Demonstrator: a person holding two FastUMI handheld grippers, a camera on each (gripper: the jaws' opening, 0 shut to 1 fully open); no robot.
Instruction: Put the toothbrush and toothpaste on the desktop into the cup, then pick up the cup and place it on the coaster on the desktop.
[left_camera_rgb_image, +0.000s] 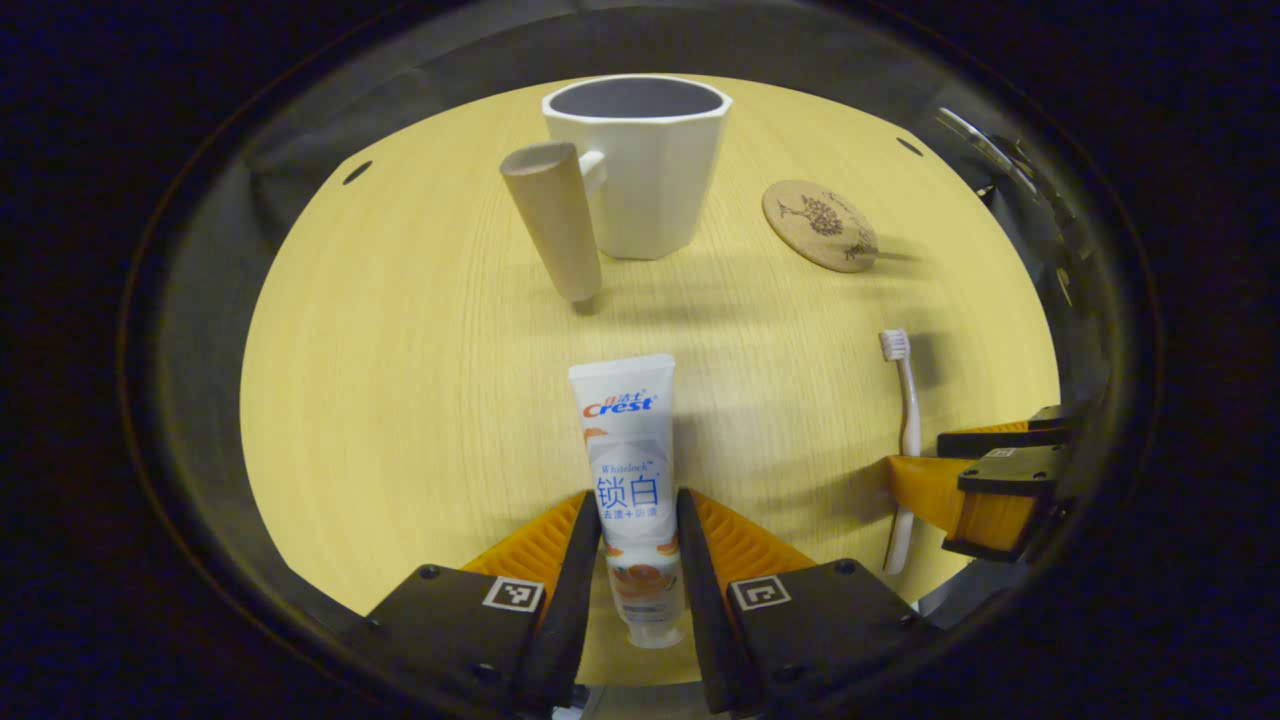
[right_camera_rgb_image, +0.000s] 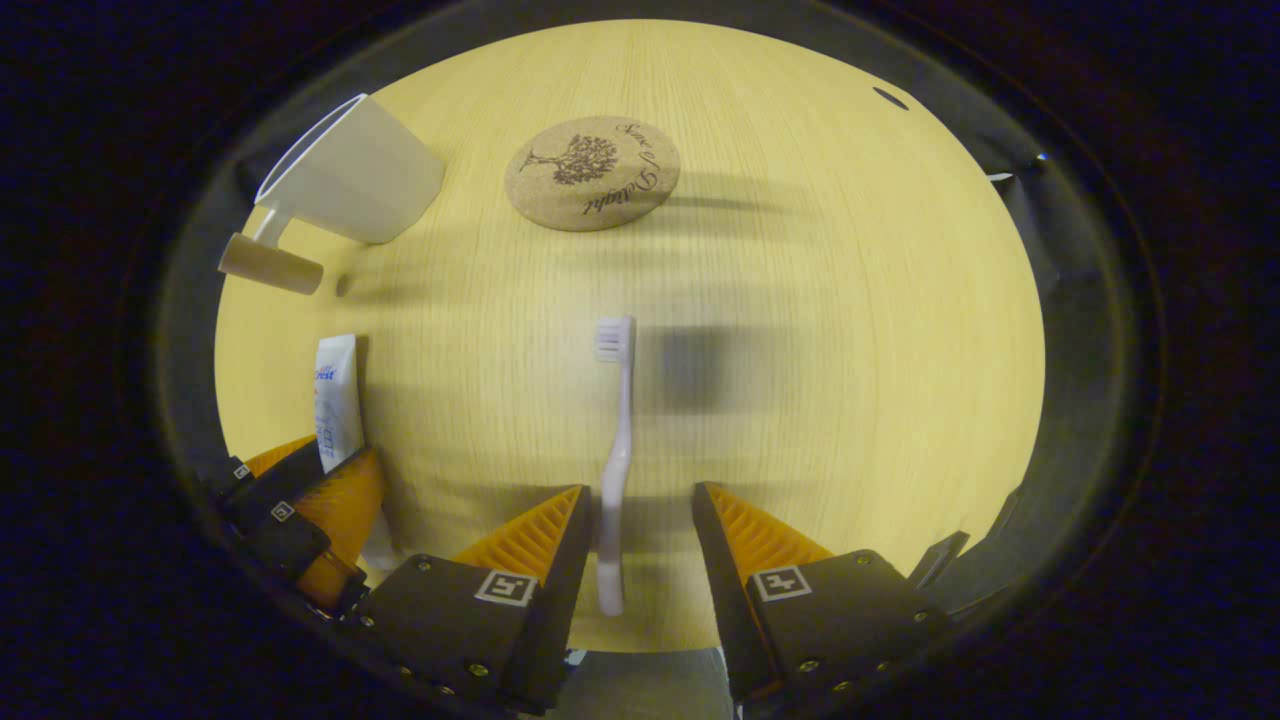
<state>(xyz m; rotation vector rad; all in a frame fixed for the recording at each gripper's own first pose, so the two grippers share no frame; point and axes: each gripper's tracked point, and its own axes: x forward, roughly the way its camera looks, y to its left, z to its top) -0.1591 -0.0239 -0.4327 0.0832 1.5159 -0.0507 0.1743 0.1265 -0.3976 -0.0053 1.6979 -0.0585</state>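
Note:
The toothpaste tube (left_camera_rgb_image: 627, 440) lies flat on the wooden desktop (left_camera_rgb_image: 400, 400), cap end toward me. My left gripper (left_camera_rgb_image: 640, 500) is shut on its lower half, one finger against each side. A white toothbrush (right_camera_rgb_image: 620, 440) lies bristles away between the fingers of my right gripper (right_camera_rgb_image: 640, 495), which is open; the handle is close to the left finger with a gap on the right. The white cup (left_camera_rgb_image: 640, 170) with a wooden handle stands upright at the far side. The round cork coaster (left_camera_rgb_image: 820, 225) lies to its right.
In the right gripper view the cup (right_camera_rgb_image: 350, 175) is at far left, the coaster (right_camera_rgb_image: 592, 172) straight ahead and the toothpaste (right_camera_rgb_image: 335, 400) at left. Small dark holes (left_camera_rgb_image: 357, 172) mark the desktop near its far edge. Bare wood lies between cup, coaster and toothbrush (left_camera_rgb_image: 905, 420).

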